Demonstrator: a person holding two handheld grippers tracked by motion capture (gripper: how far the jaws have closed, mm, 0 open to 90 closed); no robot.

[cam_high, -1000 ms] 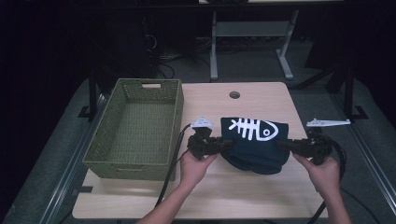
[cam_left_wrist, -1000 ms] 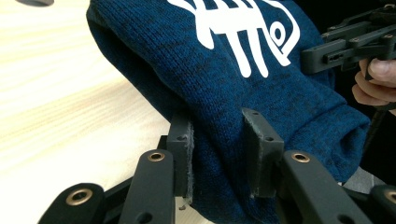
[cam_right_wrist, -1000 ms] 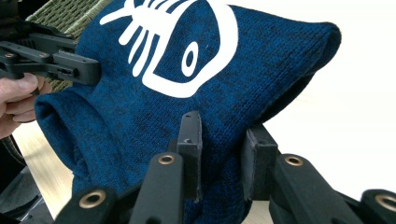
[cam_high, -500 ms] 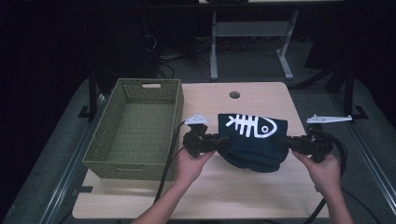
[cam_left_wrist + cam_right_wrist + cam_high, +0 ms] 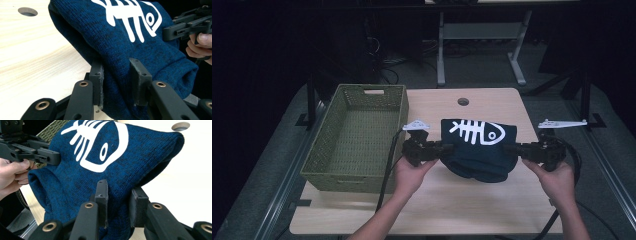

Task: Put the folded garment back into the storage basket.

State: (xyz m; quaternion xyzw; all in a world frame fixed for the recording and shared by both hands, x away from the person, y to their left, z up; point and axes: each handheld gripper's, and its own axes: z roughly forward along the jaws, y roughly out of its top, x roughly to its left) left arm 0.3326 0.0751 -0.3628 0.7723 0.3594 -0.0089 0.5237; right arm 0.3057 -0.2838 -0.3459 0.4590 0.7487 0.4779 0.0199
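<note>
A folded dark blue knit sweater (image 5: 479, 150) with a white fish-skeleton print hangs a little above the light wooden table (image 5: 432, 210), held from both sides. My left gripper (image 5: 446, 150) is shut on the sweater's left edge, and in the left gripper view the sweater (image 5: 130, 42) bulges between the two pads (image 5: 96, 77). My right gripper (image 5: 511, 149) is shut on the right edge; in the right gripper view the cloth (image 5: 100, 162) is pinched between its pads (image 5: 102, 195). The other hand and gripper (image 5: 30, 151) show beyond the cloth.
A green woven basket (image 5: 357, 137) stands empty at the table's left, close to my left hand. A round cable hole (image 5: 463, 102) lies in the tabletop behind the sweater. Black cables trail from both grippers over the front edge. Dark floor and a desk frame lie beyond.
Both grippers have carried the sweater slightly left toward the basket and a little higher; their hold on it is unchanged.
</note>
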